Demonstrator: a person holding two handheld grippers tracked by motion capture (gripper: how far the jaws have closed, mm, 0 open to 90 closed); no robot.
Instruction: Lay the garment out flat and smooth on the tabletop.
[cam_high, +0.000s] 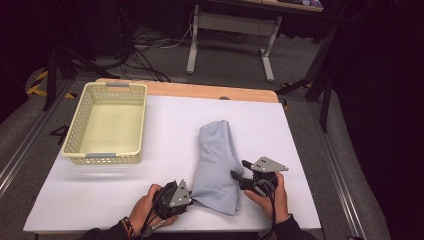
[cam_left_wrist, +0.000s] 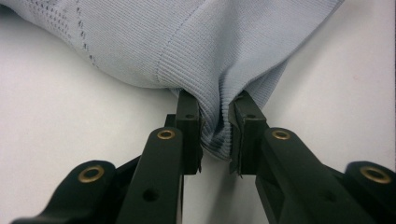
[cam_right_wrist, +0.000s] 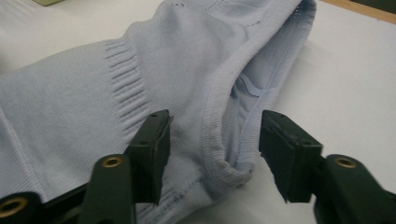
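A light blue knitted garment lies bunched on the white table, near the front edge. My left gripper sits at its lower left corner, shut on a fold of the ribbed fabric; in the left gripper view both pads pinch the cloth. My right gripper stands at the garment's right side with its jaws apart. In the right gripper view the stitched hem lies between the jaws and no pad presses on it.
A pale yellow perforated basket stands at the table's back left, with nothing seen inside. A wooden strip runs along the far edge. Beyond the table are cables and desk legs on the floor.
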